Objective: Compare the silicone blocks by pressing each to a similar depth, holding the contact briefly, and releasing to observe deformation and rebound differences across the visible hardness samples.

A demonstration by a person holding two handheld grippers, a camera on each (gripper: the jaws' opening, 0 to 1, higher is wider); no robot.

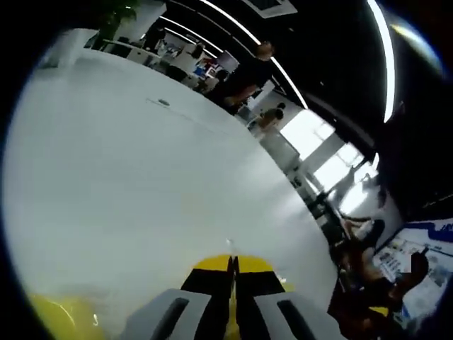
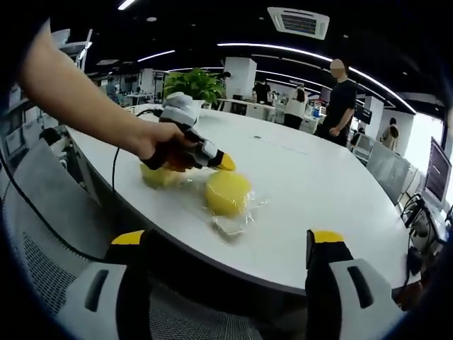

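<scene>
In the left gripper view, the left claw (image 1: 232, 273) is reaching out over the white counter (image 1: 127, 184) with its two yellow-tipped jaws pressed together, nothing showing between them. A blurred patch of yellow is sitting at the lower left of that view, too smeared to name. In the right gripper view, the right claw (image 2: 230, 244) is hanging back off the near edge of the counter (image 2: 318, 184), its jaws standing wide apart with nothing between them. The left claw (image 2: 226, 163) is also showing here, held in a person's hand (image 2: 159, 142) and stretching over the counter from the left, its yellow tip pointing just above and beside the round yellow silicone block (image 2: 227, 193); whether it is touching that block cannot be told. That block is resting on the counter near its front edge on a crinkled piece of clear wrap (image 2: 237, 223). A second yellow silicone block (image 2: 160, 176) is lying just to its left, partly under the hand. A green plant (image 2: 195, 83) is standing at the far side of the counter, and a person in dark clothes (image 2: 342, 99) is standing beyond it.
</scene>
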